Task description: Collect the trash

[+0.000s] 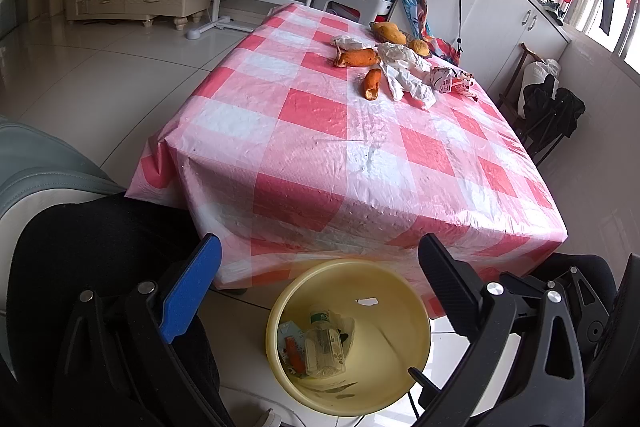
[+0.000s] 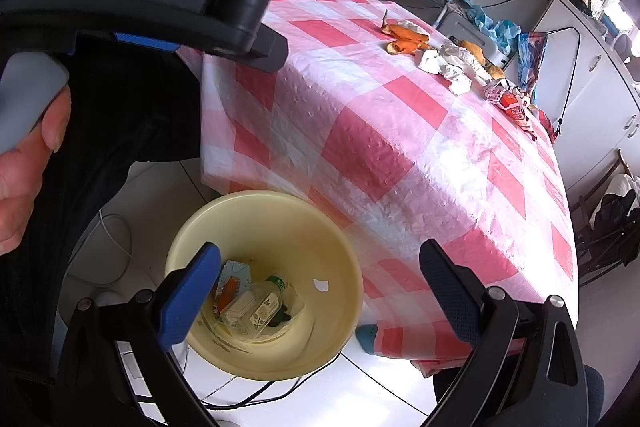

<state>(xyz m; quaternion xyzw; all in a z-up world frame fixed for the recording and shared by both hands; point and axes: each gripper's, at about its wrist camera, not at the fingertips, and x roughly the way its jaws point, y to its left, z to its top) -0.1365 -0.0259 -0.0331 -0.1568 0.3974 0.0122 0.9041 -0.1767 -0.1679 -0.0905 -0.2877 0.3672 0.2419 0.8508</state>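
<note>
The left gripper (image 1: 320, 267) is hanging with its fingers spread wide and empty above the yellow bin (image 1: 408, 359), which is sitting on the white floor against the near edge of the table (image 1: 312, 155) with its red-and-white checked cloth. The right gripper (image 2: 320, 267) is hovering over the same bin (image 2: 340, 307), its fingers likewise wide apart and gripping nothing; a hand (image 2: 24, 167) is gripping the grey handle of the other tool at the left of that view. Inside the bin a clear plastic bottle (image 1: 324, 347) is lying on its side, its long axis running up the left wrist view with the green cap pointing toward the table, beside an orange scrap and a small carton. On the far part of the table the remaining trash is lying in a loose cluster: two orange peels (image 1: 358, 58), the nearer one (image 1: 372, 84) lying lengthwise toward the camera, crumpled white paper (image 1: 404, 75), and a crushed red-and-white wrapper (image 1: 450, 81) at the right edge.
</note>
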